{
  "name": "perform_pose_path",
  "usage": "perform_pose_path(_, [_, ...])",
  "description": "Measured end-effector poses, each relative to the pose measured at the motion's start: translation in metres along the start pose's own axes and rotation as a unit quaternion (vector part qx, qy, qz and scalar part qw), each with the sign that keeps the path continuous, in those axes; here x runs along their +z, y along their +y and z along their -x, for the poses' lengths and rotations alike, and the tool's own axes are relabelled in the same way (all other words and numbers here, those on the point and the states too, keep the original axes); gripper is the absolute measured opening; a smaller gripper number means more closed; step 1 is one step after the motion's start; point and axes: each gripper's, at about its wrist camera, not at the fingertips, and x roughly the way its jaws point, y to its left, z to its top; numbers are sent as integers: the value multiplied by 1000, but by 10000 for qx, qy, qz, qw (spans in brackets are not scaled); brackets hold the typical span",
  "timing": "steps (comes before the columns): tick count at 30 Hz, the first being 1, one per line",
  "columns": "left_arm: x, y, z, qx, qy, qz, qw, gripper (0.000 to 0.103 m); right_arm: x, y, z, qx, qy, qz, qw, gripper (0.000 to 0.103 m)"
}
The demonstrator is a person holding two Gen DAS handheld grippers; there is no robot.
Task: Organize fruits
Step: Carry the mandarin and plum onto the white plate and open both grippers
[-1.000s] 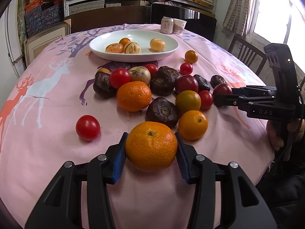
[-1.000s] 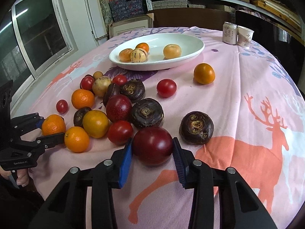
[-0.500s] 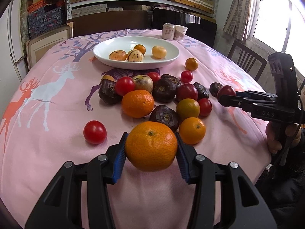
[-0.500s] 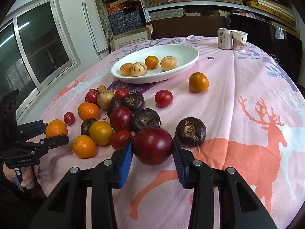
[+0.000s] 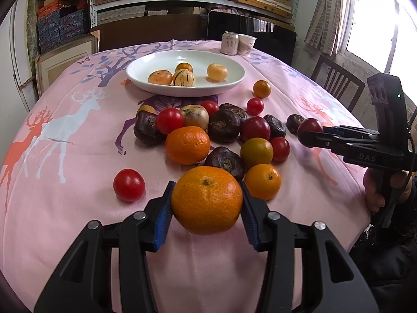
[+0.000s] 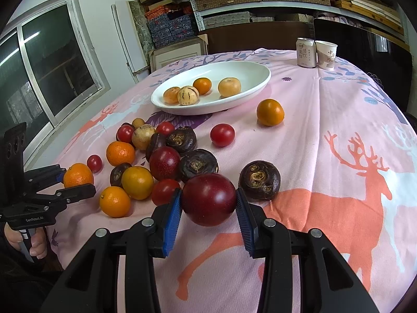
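Honestly, the thing to mind here is the tabletop (image 6: pixel 338 135), pink deer cloth and all, because loose fruit lies scattered between the person and the white plate (image 6: pixel 250 95) at the far side. I'd guess both loads are bound for that plate, so each should be carried high over the heap and lowered onto bare china beside the four fruits already lying there, not dropped to roll.

The left claw (image 5: pixel 206 202) is clamped on a big orange (image 5: pixel 206 199), blue pads pressed against both flanks. Seen from the other side, the fruit looks lifted a little off the cloth at the near left edge, well short of the plate. A steady squeeze seems right, since the skin would dent.

The right claw (image 6: pixel 208 200) is closed on a dark red plum (image 6: pixel 208 198), pinched at its widest part, low over the cloth just beside a dark brown water chestnut (image 6: pixel 259 180). It points straight toward the plate, roughly level.

Smaller tomatoes, such as the one (image 5: pixel 129 184) near the orange, could be knocked by a low pass.
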Motion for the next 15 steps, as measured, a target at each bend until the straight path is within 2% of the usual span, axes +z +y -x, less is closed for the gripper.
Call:
perform_pose_path(6, [7, 1, 2, -3, -62, 3, 10000, 46, 1, -2, 1, -64, 6, -74, 10000, 41])
perform_pose_path(9, [20, 8, 6, -52, -127, 32, 9999, 46, 11, -5, 7, -36, 35, -191, 9998, 41])
perform_pose_path(11, [35, 13, 9, -49, -216, 13, 9998, 46, 28, -3, 18, -72, -154, -116, 9998, 41])
perform_pose_path(15, [76, 24, 1, 56, -378, -100, 9992, 46, 72, 0, 32, -405, -625, 158, 9971, 41])
